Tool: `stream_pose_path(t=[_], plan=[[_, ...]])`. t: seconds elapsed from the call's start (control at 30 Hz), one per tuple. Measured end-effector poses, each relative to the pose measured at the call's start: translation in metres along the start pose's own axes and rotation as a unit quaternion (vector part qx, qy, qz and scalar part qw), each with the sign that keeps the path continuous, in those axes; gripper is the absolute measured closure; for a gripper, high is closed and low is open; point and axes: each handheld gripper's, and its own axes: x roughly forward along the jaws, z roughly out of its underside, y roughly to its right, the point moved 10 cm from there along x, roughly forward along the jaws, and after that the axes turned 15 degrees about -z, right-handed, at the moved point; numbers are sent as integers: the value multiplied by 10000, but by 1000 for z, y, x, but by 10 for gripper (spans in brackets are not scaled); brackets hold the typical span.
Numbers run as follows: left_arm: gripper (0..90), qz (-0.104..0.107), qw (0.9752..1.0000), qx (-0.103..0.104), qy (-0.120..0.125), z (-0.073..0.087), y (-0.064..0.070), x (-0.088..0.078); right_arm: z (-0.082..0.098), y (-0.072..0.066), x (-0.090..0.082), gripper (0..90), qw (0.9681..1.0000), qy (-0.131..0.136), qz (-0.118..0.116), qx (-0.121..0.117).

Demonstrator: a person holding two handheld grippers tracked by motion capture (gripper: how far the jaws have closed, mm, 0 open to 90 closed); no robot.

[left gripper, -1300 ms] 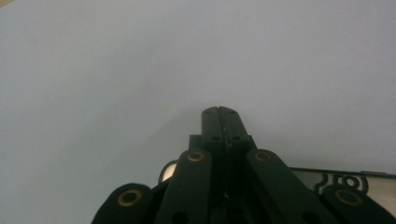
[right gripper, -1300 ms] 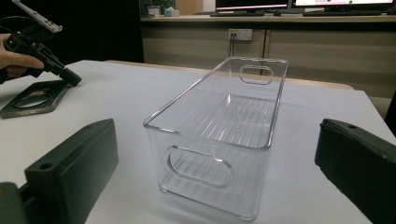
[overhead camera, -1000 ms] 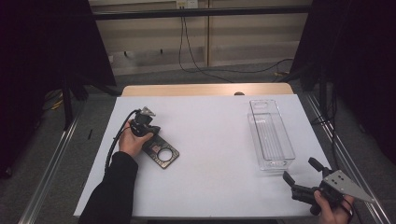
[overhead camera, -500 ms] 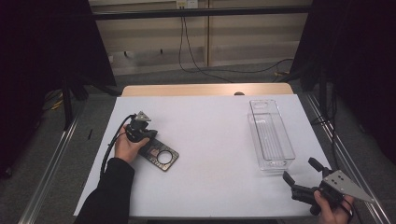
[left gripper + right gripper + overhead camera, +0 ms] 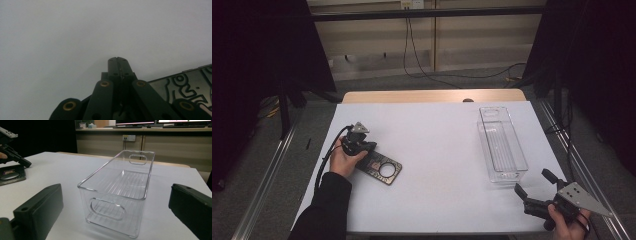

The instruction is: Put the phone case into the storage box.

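Left gripper (image 5: 362, 145) down at the near-left of the white table (image 5: 437, 135), jaws pressed together with nothing between, tips on or just above the surface, contact hard to tell. Dark patterned plate (image 5: 379, 169) with a round hole flat just beside it, one end tucked under the hand, edge cut off in the left gripper view. Right gripper (image 5: 532, 192) spread wide, empty, near the clear bin (image 5: 502, 150).
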Motion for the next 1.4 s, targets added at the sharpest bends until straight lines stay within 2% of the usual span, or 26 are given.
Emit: stream_pose_path(t=[0.33,0.57,0.9,1.0,1.1,1.3,1.4], plan=[[900,-16,10000,13,7,5,0,-5,0,0,-1,0,10000,14,6,13],[900,102,9999,58,1,12,2,-12,0,0,0,0,10000,-3,-4,3],[900,84,9999,91,-1,18,5,-19,0,0,0,0,10000,0,-8,-1],[900,114,9999,33,15,20,6,-21,0,0,0,0,10000,-1,-10,-9],[900,16,10000,72,-7,22,8,-24,0,0,0,0,10000,4,-15,-5],[900,49,9998,207,-6,26,13,-30,0,-2,1,0,10000,-8,-47,10],[900,53,9998,163,43,28,15,-32,0,-1,1,0,10000,-5,-36,7]])
